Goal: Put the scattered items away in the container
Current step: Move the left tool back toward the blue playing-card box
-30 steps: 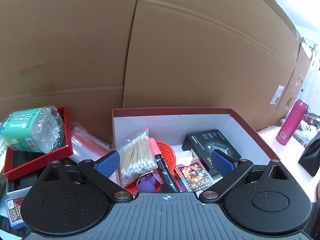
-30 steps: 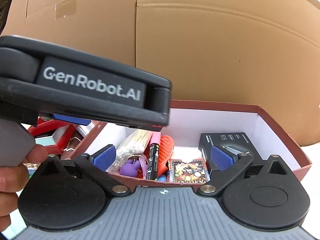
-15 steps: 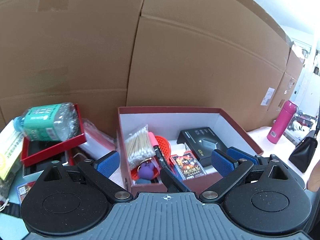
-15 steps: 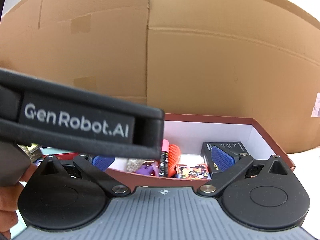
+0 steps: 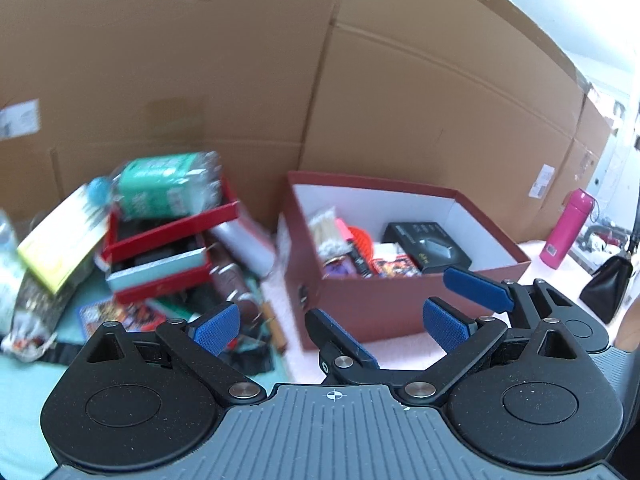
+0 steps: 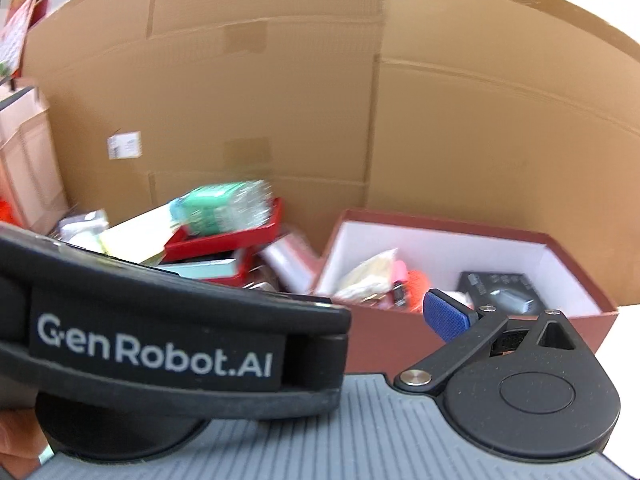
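With both jaws wide and empty before the red box [image 5: 360,312], the left gripper [image 5: 332,326] seems between picks; next, reach the leftward clutter pile [image 5: 160,264].

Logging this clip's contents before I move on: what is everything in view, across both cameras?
container: one, dark red outside and white inside, centre right
cotton swabs: one bag, pale, container's left end
black box: one, black, container's right part
card pack: one, red print, container's near side
orange-red item: one, beside the swabs, kind unclear
red trays: at least two, stacked left of the container
water bottle: one, green label, lying on the red trays
pink flask: one, upright, far right
black bag: one, right edge
cardboard boxes: several, brown, behind everything
left tool: black, blue pads, open, empty
right tool: same colours, open, empty
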